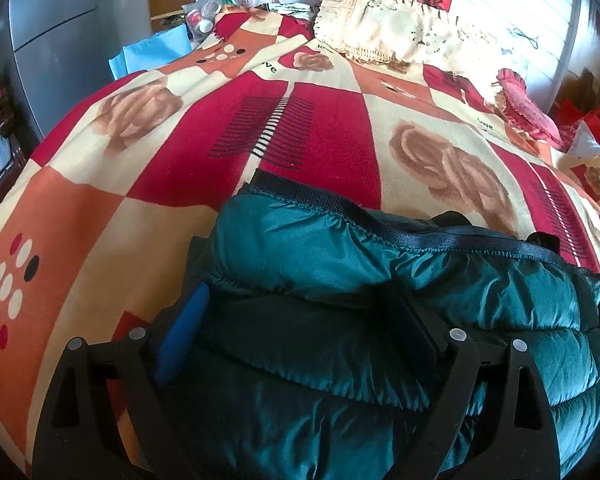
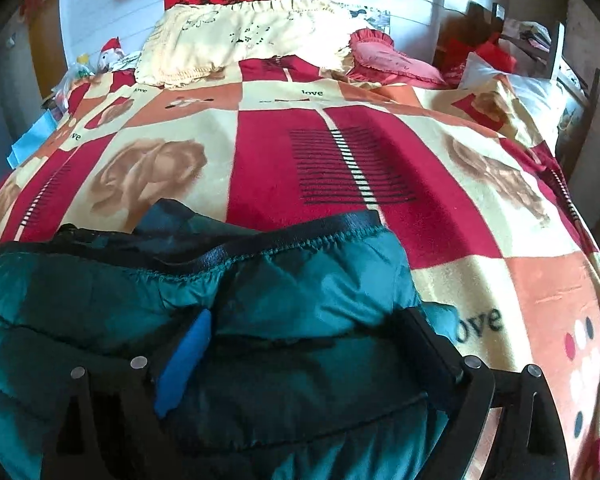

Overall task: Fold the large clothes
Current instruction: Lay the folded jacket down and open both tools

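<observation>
A teal quilted puffer jacket (image 1: 340,264) with a black elastic hem band lies bunched at the near end of the bed; it also shows in the right wrist view (image 2: 300,280). My left gripper (image 1: 296,312) holds the jacket's left part, with thick padded fabric filling the wide space between its blue-padded left finger (image 1: 180,340) and dark right finger. My right gripper (image 2: 304,340) holds the jacket's right part the same way, with fabric between its blue pad (image 2: 184,364) and dark finger. Both hold the hem edge a little above the bedspread.
The bed carries a red, orange and cream rose-patterned bedspread (image 1: 180,128). A cream fringed pillow (image 2: 240,44) and a red heart cushion (image 2: 388,60) lie at the head. A plush toy and bags (image 1: 236,4) sit far left. A grey cabinet (image 1: 52,40) stands left.
</observation>
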`<state>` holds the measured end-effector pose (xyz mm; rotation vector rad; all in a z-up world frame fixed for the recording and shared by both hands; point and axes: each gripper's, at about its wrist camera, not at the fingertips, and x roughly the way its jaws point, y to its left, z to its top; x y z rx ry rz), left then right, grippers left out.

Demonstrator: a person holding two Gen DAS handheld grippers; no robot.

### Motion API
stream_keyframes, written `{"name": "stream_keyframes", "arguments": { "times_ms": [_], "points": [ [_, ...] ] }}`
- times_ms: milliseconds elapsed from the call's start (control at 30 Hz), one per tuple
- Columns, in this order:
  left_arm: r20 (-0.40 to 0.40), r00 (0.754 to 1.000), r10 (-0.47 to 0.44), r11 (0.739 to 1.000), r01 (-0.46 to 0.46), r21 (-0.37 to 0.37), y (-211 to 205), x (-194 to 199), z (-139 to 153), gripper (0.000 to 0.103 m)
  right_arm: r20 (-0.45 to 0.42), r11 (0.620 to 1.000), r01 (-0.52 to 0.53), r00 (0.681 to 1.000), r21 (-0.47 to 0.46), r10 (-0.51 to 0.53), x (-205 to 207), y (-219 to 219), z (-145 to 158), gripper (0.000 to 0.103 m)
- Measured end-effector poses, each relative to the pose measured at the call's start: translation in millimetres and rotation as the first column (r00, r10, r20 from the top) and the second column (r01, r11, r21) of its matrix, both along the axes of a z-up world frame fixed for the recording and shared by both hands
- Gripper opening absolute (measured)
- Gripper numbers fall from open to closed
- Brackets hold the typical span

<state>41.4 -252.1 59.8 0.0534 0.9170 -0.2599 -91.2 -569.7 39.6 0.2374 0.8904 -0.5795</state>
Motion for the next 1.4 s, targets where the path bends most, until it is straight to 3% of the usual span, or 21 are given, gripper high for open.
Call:
{"name": "stream_keyframes", "arguments": {
  "times_ms": [100,200,267,333,433,533,667,800,1067,1400],
  "points": [
    [0.002,1.000,0.000,1.000,0.000,-0.001,1.1,0.8,-0.1,0.090,0.062,1.000,-0.005,0.998,0.001,0.005,-16.7,10.1,22.1,0.091],
    [0.004,1.000,-0.001,1.000,0.001,-0.009,1.9,-0.3,0.3,0.090,0.151,0.996,-0.082,0.986,0.033,0.076,-36.7,31.7,46.4,0.091],
    [0.009,1.000,-0.001,1.000,0.001,-0.017,3.7,-2.5,1.5,0.090,0.163,0.990,-0.136,0.978,0.047,0.126,-40.4,46.3,49.3,0.091],
    [0.014,1.000,-0.007,1.000,0.007,-0.021,5.5,-6.2,4.0,0.090,0.142,0.983,-0.177,0.976,0.056,0.168,-39.4,60.3,41.4,0.091],
    [0.012,1.000,-0.025,1.000,0.025,-0.016,12.1,-16.5,14.3,0.090,-0.014,0.980,-0.194,0.981,0.036,0.195,-21.9,73.7,8.3,0.092],
    [0.017,0.999,-0.044,0.998,0.045,-0.049,27.2,-33.5,28.3,0.090,-0.024,0.983,-0.182,0.983,0.024,0.183,-23.2,76.7,9.7,0.091],
    [0.030,0.998,-0.064,0.994,0.066,-0.084,51.1,-64.6,41.5,0.090,0.052,0.982,-0.186,0.982,0.039,0.184,-49.5,84.1,35.5,0.089],
    [0.057,0.996,-0.075,0.993,0.080,-0.091,67.8,-96.1,48.1,0.090,0.063,0.980,-0.196,0.979,0.016,0.195,-82.8,97.2,50.2,0.089],
    [0.077,0.992,-0.099,0.990,0.106,-0.089,84.1,-133.9,52.4,0.090,0.065,0.986,-0.121,0.991,0.112,0.114,-127.3,93.0,40.6,0.089],
    [0.068,0.992,-0.108,0.990,0.114,-0.085,85.9,-145.3,47.1,0.090,0.052,0.988,-0.101,0.994,0.119,0.096,-141.8,90.5,36.3,0.089]
  ]
}}
